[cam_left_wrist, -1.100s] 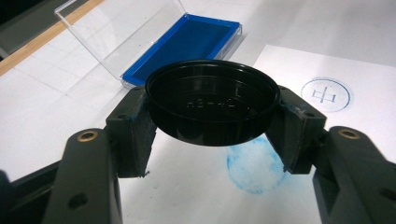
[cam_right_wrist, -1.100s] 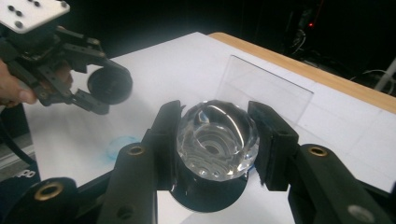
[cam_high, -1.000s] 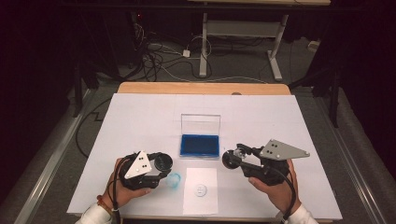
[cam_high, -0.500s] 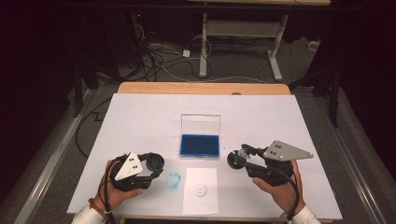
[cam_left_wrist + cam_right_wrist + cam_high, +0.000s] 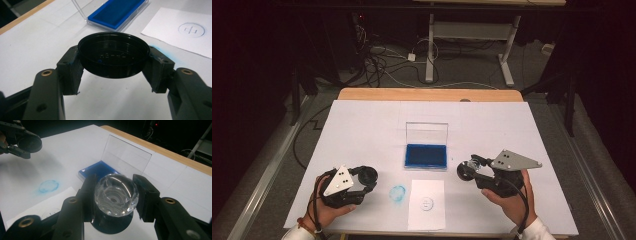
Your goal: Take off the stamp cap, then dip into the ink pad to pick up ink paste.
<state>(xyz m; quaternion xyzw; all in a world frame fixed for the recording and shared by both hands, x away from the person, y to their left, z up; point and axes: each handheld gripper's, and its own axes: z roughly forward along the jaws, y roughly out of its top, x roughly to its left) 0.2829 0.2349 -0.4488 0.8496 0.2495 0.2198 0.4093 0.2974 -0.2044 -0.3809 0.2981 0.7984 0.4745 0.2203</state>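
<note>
My left gripper [image 5: 367,176] is at the table's front left, shut on a round black cap [image 5: 113,53] whose hollow side faces up. My right gripper [image 5: 470,170] is at the front right, shut on a stamp [image 5: 116,193] with a clear faceted knob and a black base. Between the two hands lies a white sheet [image 5: 427,202] bearing a faint round stamp mark [image 5: 192,29]. Behind the sheet sits a blue ink pad [image 5: 426,155] in its case, with the clear lid [image 5: 127,155] standing open.
A smudged blue ring [image 5: 397,194] marks the white table cover [image 5: 362,125] just left of the sheet. A wooden table edge [image 5: 427,94] runs along the far side. Beyond it are cables and desk legs on the floor.
My left gripper has moved left with the black cap, off the blue ring, which now shows in full. The right gripper has hardly shifted.
</note>
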